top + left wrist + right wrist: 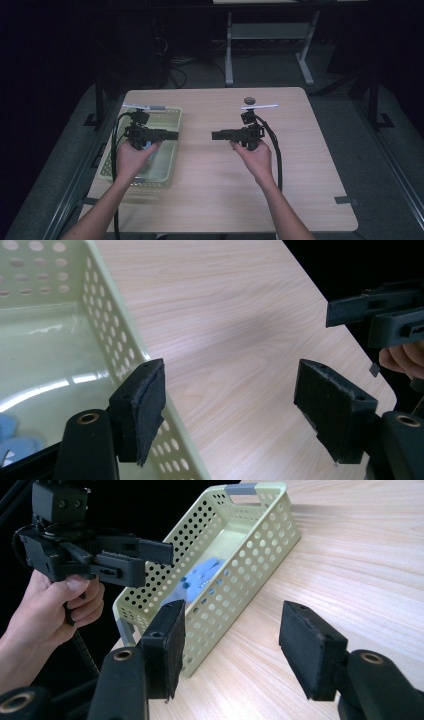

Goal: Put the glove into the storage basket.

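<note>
A pale green perforated basket (175, 146) stands at the table's left side, and something blue (200, 577) lies on its floor. My left gripper (174, 135) hovers over the basket's right wall, pointing right, open with nothing between its pads (145, 400). My right gripper (215, 135) is held over the middle of the wooden table (225, 190) and points left, toward the left one. It is open and empty. The two grippers face each other with a gap between them. In the right gripper view the left gripper (157, 562) is at the upper left, above the basket (250, 545).
A small dark round thing (249, 100) sits at the table's far edge. Beyond the table stands a grey desk frame (270, 30) on a dark floor. A strip of grey tape (346, 200) marks the table's right edge.
</note>
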Demonstrator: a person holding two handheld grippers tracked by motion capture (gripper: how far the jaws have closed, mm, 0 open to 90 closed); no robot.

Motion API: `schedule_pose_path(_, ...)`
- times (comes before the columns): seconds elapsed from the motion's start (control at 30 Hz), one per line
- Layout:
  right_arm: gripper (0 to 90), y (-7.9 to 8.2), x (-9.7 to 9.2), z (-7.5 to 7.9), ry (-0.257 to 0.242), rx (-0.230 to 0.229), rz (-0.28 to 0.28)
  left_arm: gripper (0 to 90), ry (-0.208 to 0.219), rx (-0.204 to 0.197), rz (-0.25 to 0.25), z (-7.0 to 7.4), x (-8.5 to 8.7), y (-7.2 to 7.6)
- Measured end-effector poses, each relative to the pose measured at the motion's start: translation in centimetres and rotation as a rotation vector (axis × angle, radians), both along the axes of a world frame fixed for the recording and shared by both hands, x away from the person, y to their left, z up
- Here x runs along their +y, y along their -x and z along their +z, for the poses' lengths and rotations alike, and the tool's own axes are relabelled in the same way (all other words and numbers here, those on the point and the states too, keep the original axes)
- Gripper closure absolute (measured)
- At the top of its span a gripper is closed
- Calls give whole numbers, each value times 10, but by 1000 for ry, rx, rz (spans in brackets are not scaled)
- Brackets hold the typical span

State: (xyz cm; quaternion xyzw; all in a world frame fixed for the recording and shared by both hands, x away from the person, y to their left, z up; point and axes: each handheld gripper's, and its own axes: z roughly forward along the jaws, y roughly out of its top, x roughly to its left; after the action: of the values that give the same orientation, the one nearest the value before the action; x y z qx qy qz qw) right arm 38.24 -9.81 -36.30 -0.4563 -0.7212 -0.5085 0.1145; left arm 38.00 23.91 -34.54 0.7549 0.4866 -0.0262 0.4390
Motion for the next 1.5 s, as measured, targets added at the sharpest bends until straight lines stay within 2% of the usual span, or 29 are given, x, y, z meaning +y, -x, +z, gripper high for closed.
schedule_pose_path(0.63, 370, 7, -35, -2, -11, 6, -46, 257, 0, -14, -42, -1, -22, 2)
schedule_pose_path(1.5, 336, 16, -71, -5, -19, 11, -89, 217, 8, -30, -106, -3, -53, 7)
